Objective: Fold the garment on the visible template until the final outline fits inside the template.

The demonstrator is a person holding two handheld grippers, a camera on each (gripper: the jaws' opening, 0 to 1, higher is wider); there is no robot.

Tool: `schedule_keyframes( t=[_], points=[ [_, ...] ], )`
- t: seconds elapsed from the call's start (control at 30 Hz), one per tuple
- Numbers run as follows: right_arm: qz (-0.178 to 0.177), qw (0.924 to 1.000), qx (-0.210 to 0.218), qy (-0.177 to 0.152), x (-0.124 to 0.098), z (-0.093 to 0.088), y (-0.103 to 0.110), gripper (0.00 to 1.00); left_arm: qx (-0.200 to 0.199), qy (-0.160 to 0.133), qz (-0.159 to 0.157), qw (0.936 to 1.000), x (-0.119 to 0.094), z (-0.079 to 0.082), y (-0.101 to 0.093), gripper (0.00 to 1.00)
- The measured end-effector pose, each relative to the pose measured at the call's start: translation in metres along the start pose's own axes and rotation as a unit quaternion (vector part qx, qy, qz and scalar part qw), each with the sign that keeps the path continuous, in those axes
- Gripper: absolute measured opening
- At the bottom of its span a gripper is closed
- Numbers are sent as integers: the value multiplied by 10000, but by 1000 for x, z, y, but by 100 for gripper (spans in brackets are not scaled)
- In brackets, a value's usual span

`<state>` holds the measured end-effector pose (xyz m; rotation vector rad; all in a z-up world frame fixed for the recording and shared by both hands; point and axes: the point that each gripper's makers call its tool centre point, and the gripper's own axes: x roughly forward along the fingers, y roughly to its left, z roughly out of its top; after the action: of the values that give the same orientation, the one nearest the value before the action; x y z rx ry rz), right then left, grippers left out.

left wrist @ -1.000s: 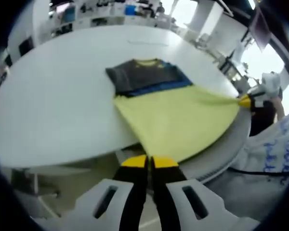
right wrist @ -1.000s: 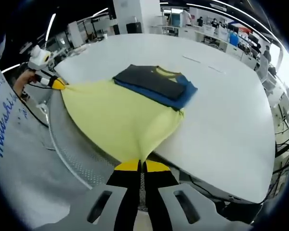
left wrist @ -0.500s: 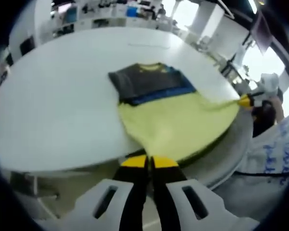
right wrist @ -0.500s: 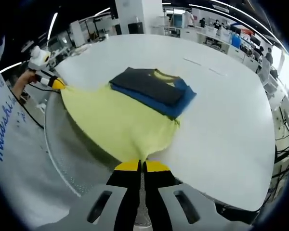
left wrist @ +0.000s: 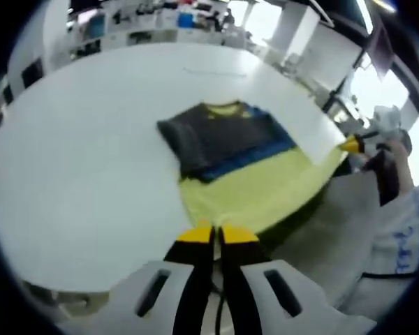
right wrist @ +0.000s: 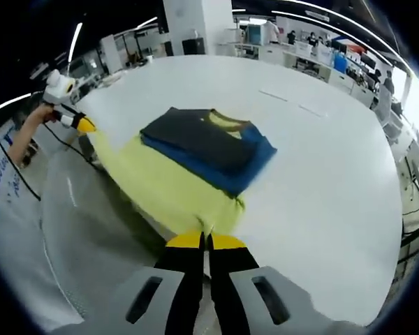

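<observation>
both grippers have swung the yellow hem inward over the table (left wrist: 70,181); left gripper (left wrist: 217,234) clamped on one corner of the garment (left wrist: 258,192), right gripper (right wrist: 203,241) clamped on the other; hem fold underway; next, lay it across the dark folded part (right wrist: 195,139).

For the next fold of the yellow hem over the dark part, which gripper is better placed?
Neither clearly. The left gripper and the right gripper each pinch one corner of the yellow hem, both about equally near the folded dark part, so both should probably carry it together.
</observation>
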<state>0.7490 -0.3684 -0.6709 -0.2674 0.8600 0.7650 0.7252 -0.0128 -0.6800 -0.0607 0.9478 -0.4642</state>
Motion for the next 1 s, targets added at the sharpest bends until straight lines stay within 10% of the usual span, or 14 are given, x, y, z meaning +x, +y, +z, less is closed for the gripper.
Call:
schedule_keyframes(
  t=[1.0],
  points=[
    [-497,9970,-541,-232,68,50,-71,2,469,-237,163,9985,72,72,50,0]
  ],
)
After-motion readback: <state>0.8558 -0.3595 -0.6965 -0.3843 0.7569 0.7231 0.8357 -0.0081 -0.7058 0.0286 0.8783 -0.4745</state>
